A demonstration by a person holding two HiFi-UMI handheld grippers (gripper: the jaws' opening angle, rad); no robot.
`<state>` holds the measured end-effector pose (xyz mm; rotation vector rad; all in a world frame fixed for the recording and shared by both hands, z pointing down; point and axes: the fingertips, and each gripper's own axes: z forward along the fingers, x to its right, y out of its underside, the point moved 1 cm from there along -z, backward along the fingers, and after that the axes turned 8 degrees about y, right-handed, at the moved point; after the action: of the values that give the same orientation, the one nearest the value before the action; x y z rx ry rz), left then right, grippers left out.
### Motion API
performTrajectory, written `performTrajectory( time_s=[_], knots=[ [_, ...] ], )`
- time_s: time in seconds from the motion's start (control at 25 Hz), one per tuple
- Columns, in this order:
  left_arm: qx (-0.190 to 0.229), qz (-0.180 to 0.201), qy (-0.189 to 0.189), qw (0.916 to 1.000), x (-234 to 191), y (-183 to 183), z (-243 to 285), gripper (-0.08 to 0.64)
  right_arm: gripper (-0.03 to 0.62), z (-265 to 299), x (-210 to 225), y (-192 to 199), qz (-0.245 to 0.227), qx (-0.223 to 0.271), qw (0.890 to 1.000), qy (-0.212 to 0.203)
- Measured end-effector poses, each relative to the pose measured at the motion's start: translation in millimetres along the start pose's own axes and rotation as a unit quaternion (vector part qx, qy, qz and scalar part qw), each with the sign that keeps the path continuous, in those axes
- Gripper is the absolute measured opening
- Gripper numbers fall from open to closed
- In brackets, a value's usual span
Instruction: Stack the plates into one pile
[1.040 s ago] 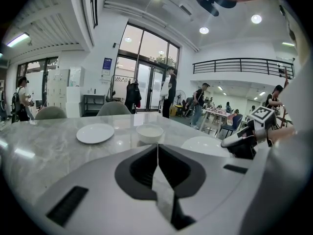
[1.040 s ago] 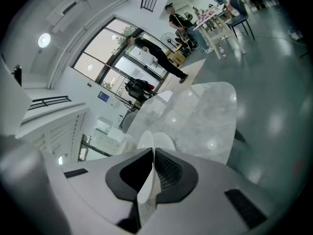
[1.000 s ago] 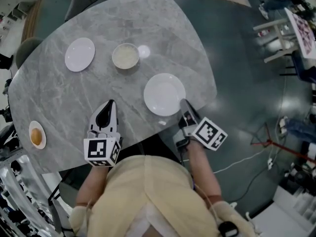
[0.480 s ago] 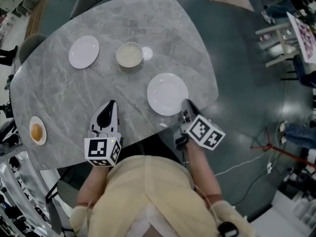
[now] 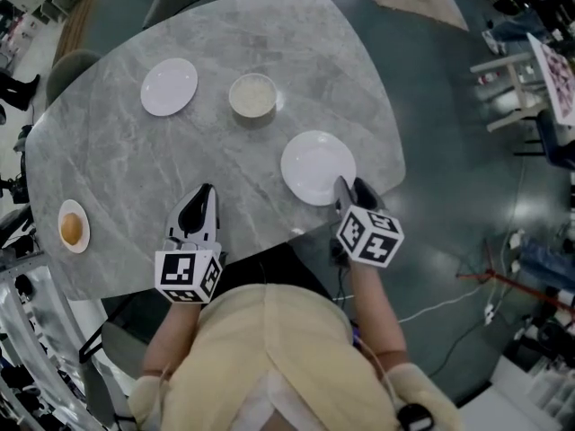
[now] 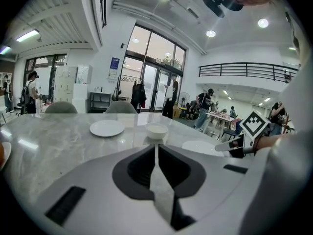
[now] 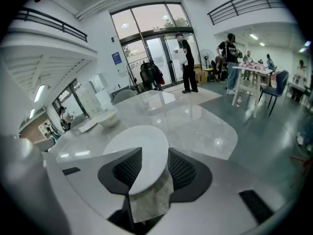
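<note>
- Head view: a grey marble table (image 5: 117, 160) carries two white plates, well apart. The near plate (image 5: 318, 167) lies by the table's right front edge. The far plate (image 5: 169, 86) sits toward the back left, with a white bowl (image 5: 253, 95) just right of it.
- Head view: a small dish holding something orange (image 5: 73, 227) sits at the left edge.
- Head view: the left gripper (image 5: 205, 190) is over bare tabletop near the front edge. The right gripper (image 5: 350, 187) is at the near plate's front right rim.
- Left gripper view: the left gripper's (image 6: 156, 147) jaws are pressed together with nothing between them. Beyond them stand the far plate (image 6: 107, 128), the bowl (image 6: 157, 130) and the near plate (image 6: 203, 147), with the right gripper (image 6: 234, 146) at that plate's side.
- Right gripper view: the right gripper's (image 7: 149, 153) jaws stand spread, having just been opening. The near plate's (image 7: 134, 140) rim runs between them, lying on the table (image 7: 195, 126) and close against the left jaw, clear of the right one. The bowl (image 7: 107, 117) is farther back on the left.
</note>
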<state>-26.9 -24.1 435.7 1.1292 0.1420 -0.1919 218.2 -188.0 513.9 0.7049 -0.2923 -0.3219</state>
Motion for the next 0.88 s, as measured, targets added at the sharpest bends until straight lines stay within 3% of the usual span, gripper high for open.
performTrajectory(
  time_s=[0.2,0.4,0.88],
  knots=[
    [0.006,-0.006,-0.006,0.9999,-23.2,0.1,-16.8,0.004,0.150,-11.1,-0.5,-11.1,-0.028,0.032,0.998,0.052],
    [0.022,-0.018,-0.019,0.9994,-51.7,-4.8,-40.7,0.004,0.150,-34.3,-23.5,-11.3,-0.017,0.044,0.998,0.048],
    [0.050,-0.067,-0.050,0.9953,-121.3,11.9,-112.5,0.005,0.150,-66.0,-140.4,-8.5,-0.016,0.064,0.997,-0.042]
  ],
)
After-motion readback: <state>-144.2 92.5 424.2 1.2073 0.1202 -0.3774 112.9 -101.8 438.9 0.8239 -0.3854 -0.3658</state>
